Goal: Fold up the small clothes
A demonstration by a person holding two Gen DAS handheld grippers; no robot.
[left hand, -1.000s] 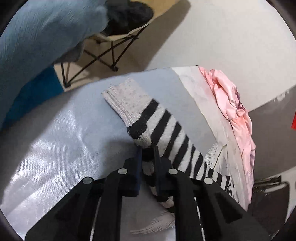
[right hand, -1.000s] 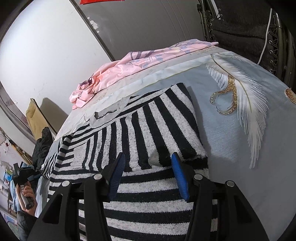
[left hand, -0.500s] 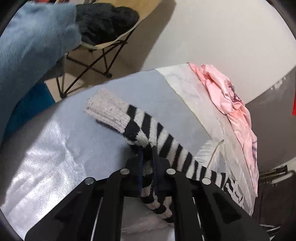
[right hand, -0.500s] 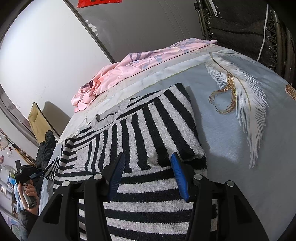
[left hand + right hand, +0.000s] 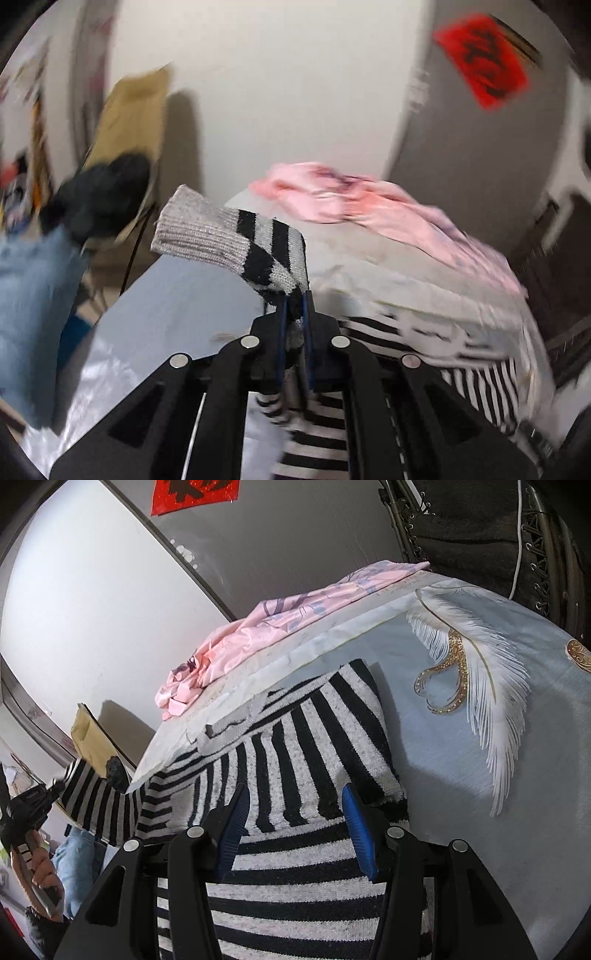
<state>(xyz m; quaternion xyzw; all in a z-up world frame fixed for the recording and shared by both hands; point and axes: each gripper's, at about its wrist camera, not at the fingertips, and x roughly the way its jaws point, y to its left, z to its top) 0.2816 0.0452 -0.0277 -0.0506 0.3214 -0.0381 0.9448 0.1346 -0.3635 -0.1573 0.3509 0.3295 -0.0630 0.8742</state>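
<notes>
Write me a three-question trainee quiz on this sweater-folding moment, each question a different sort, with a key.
1. True or false: the left gripper has its jaws shut on the striped sweater's sleeve.
2. Multiple choice: the right gripper is A) shut on the hem, B) open over the striped sweater, C) shut on the pink cloth.
3. Fill in: the bedsheet beside the sweater bears a white ____ print.

Key: 1 true; 2 B; 3 feather.
</notes>
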